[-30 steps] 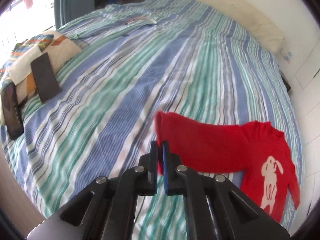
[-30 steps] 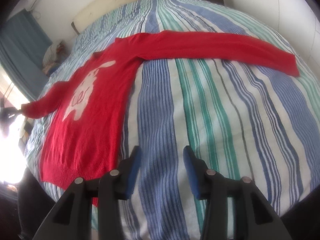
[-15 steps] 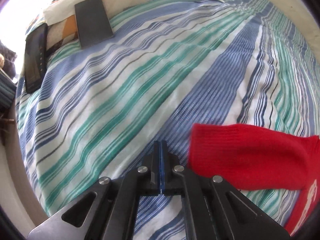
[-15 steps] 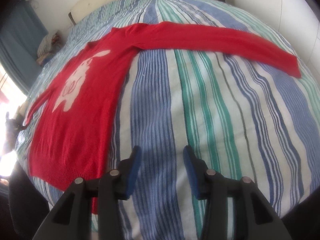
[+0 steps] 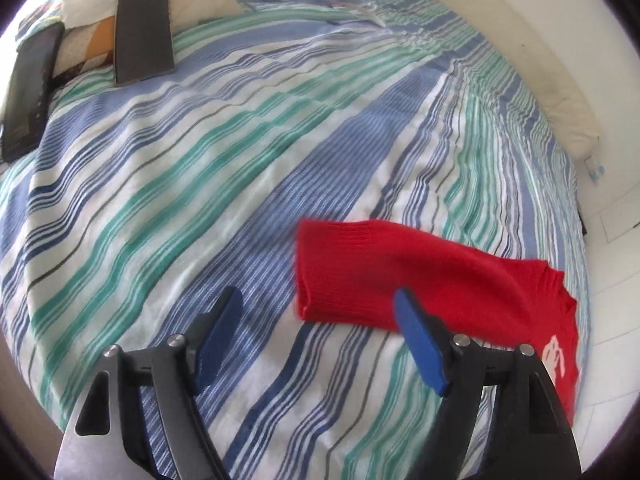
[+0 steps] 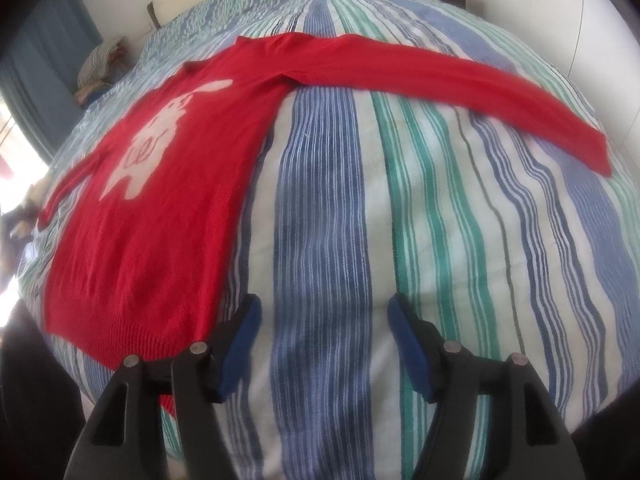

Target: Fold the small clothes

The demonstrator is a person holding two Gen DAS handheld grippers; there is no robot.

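The left gripper point(image 5: 316, 312) is opening, with the cuff end of the red sweater's point(image 6: 168, 208) sleeve lying loose on the striped bedsheet point(image 5: 200, 184) between its jaws, nearer the right one. The right gripper point(image 6: 324, 320) is opening too, over bare sheet, the sweater's hem just beside its left finger. No writing is readable, only a pale rabbit figure point(image 6: 156, 140) on the chest.

**Around your work area: bed, pillows, devices**

You have a bed point(image 5: 240, 168) covered by a sheet striped in blue, green and white. At its far left corner, in the left wrist view, a patterned pillow point(image 5: 200, 0) carries a dark flat device point(image 5: 143, 36), with a second dark device point(image 5: 30, 92) just beside it. A cream bolster point(image 5: 520, 60) runs along the wall side. In the right wrist view, a blue curtain point(image 6: 48, 68) hangs at the left, near a striped bundle of cloth point(image 6: 98, 66).
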